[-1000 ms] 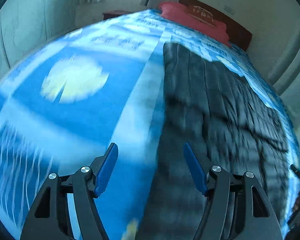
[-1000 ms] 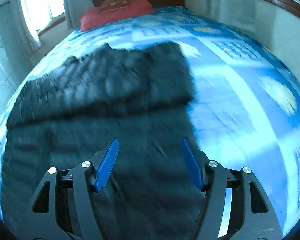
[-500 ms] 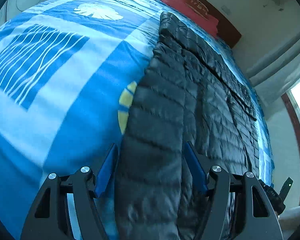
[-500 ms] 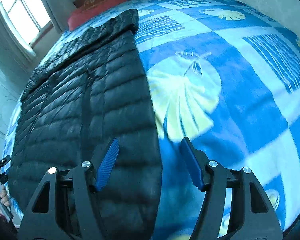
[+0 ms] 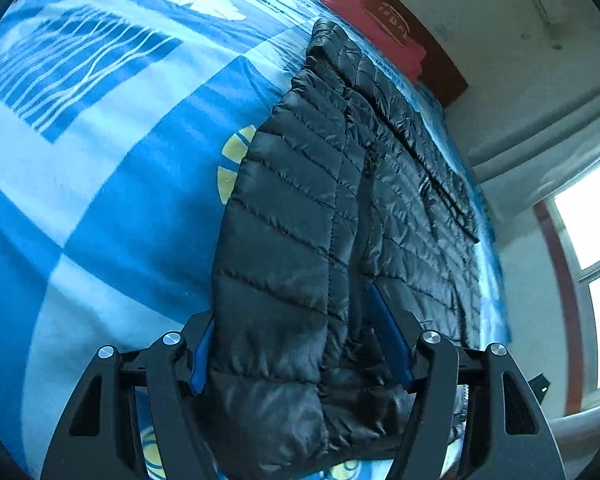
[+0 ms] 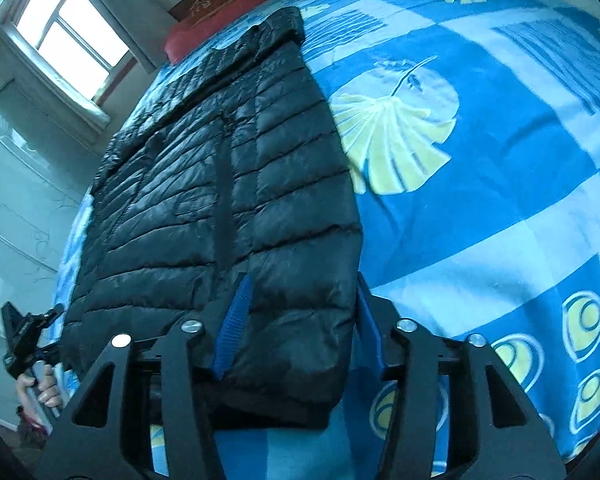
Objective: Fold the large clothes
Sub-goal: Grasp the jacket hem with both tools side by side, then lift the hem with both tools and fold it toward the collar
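Closing at the bottom of each frame, the left gripper [image 5: 296, 344] and right gripper [image 6: 300, 320] each have jaws straddling a near corner of the black puffer jacket [image 5: 332, 208], pads touching padding, neither visibly clenched. Its long axis runs up-frame toward the red pillow [image 5: 372, 36]. Open blue bedspread [image 6: 500, 160] flanks the jacket's outer edges.

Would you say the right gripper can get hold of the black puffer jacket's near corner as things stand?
Probably yes: the jacket corner already lies between the right gripper's closing blue fingers, with nothing else on the bedspread in the way.
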A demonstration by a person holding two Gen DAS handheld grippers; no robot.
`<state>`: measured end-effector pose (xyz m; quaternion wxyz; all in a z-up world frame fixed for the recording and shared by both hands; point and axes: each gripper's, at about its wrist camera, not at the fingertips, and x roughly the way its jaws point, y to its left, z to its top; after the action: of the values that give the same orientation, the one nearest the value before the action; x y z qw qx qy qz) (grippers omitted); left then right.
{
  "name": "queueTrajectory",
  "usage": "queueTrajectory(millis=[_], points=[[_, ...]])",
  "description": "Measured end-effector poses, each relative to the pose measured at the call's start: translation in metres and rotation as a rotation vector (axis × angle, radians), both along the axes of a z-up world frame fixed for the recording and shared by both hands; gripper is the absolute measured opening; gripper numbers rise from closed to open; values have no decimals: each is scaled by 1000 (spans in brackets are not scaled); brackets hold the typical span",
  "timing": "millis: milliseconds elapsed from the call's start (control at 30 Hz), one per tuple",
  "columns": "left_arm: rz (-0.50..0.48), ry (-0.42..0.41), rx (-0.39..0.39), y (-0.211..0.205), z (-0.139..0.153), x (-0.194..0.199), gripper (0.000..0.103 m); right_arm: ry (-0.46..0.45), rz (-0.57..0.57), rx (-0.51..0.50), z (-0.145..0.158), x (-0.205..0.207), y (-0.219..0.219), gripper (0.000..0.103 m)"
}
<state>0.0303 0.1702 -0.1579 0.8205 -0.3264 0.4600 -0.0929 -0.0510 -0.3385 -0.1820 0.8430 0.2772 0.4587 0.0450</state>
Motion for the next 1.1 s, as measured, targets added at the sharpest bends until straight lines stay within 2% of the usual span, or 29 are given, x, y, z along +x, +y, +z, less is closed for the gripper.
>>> queueTrajectory(millis=[167,300,433,567,667,733,833,1033,1100], points=[[-6,-1,-38,-1,-2,-8,60,1,11,35,-1,-5,1,40],[3,5,-62,2,-4,-12,56,1,26,73,-3,-5,3,29],[1,6,-49,-2,-4,-12,43,2,29,100,-5,-1,6,19],[13,8,-48,0,-3,-17,32,-8,27,123,-4,-1,5,16],[46,0,-88,7,-3,-22,18,-19,16,174,-4,-2,1,14],[63,-9,-123,12,-1,-22,16,-29,13,205,-2,-2,-1,13],[77,-56,-175,16,16,-24,12,-56,12,254,5,-1,-4,13],[51,-163,-223,14,61,-9,10,-133,34,351,31,10,-7,12],[40,-187,-216,11,73,3,10,-160,44,368,41,19,-7,12]])
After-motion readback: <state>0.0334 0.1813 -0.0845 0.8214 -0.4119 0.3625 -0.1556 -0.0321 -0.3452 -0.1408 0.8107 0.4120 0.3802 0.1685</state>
